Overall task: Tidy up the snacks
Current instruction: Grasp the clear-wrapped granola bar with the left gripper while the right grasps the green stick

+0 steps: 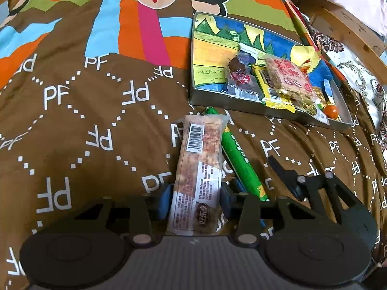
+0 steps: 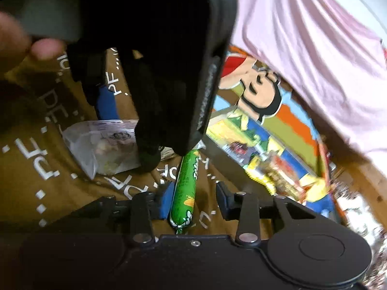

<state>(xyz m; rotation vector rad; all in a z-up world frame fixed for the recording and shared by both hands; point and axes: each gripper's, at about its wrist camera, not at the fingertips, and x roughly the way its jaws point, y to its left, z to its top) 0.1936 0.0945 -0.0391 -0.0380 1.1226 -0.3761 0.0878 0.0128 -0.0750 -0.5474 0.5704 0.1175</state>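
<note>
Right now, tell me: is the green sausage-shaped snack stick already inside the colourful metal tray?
No, the green snack stick lies on the brown bedspread outside the tray.

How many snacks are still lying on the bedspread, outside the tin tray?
2. A clear-wrapped snack bar lies between the left gripper's pads; a green sausage stick lies beside it, between the right gripper's fingers. Others may be hidden beneath the grippers.
</note>
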